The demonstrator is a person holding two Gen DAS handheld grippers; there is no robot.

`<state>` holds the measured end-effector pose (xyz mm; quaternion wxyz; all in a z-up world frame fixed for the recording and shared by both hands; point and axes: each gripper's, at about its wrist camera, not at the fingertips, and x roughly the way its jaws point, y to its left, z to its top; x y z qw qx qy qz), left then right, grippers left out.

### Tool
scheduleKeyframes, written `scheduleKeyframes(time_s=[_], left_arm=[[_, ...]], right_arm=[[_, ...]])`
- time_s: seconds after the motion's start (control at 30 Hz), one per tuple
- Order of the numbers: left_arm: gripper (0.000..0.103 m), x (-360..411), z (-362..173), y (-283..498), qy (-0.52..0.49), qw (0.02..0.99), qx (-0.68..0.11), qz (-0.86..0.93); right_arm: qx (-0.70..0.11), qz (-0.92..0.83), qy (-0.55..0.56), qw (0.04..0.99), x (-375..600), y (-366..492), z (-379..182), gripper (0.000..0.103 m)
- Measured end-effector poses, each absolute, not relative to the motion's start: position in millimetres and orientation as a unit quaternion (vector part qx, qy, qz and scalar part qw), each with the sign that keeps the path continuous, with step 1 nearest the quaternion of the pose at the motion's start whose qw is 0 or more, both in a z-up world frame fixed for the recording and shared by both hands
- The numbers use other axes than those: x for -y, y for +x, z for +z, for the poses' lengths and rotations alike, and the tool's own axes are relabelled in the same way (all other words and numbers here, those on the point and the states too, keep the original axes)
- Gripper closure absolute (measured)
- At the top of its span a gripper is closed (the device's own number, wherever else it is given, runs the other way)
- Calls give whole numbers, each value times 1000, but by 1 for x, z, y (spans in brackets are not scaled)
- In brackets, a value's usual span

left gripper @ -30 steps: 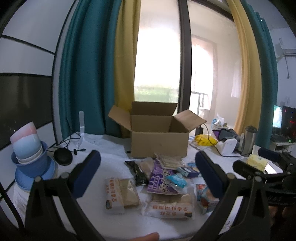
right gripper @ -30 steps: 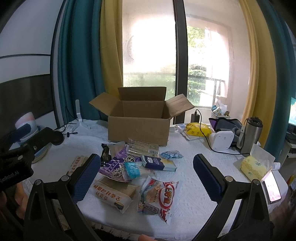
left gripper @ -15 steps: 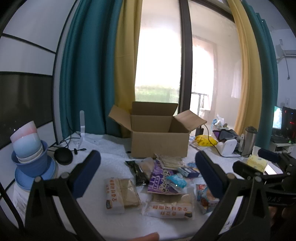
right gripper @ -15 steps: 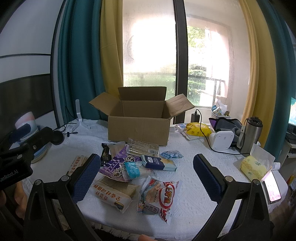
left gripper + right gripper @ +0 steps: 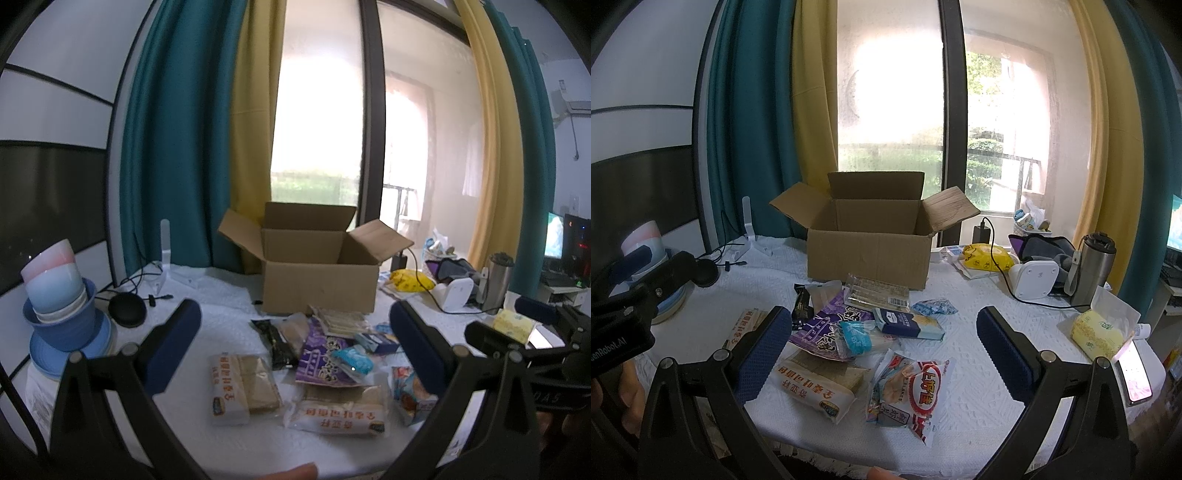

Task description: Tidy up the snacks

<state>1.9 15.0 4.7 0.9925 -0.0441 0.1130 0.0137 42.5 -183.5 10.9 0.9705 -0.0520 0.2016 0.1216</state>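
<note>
An open cardboard box (image 5: pixel 319 275) (image 5: pixel 868 254) stands at the back of the white table. In front of it lies a heap of snack packs: a purple bag (image 5: pixel 323 360) (image 5: pixel 822 332), two white bread packs (image 5: pixel 240 387) (image 5: pixel 340 408), a red and white chips bag (image 5: pixel 910 393), a blue box (image 5: pixel 908 326) and a black bar (image 5: pixel 277 345). My left gripper (image 5: pixel 295 343) is open and empty, above the near edge. My right gripper (image 5: pixel 882 339) is open and empty too, above the heap's near side.
Stacked blue and pink bowls (image 5: pixel 59 306) stand at the left edge, with a black round device (image 5: pixel 126 314) and cables beside them. On the right are a steel flask (image 5: pixel 1091 267), a white device (image 5: pixel 1032 282), yellow tissues (image 5: pixel 1099 332) and a phone (image 5: pixel 1134 373).
</note>
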Motion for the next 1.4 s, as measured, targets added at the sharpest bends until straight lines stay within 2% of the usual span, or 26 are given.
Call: scheduleKeyframes(time_s=[0.9,1.17,1.4], left_arm=[[0,-21,-1,2,-45,992,-121,14],[0,-22,-38,24,-49,981,-184,25],[0,-34,-87,62,-54,960,-271,40]], right_arm=[[-202,121,-53,970,184,46,14,1],[-219,100,-52,969,200,58,-8,1],[-275,83,-47,957,212,87,-38,1]])
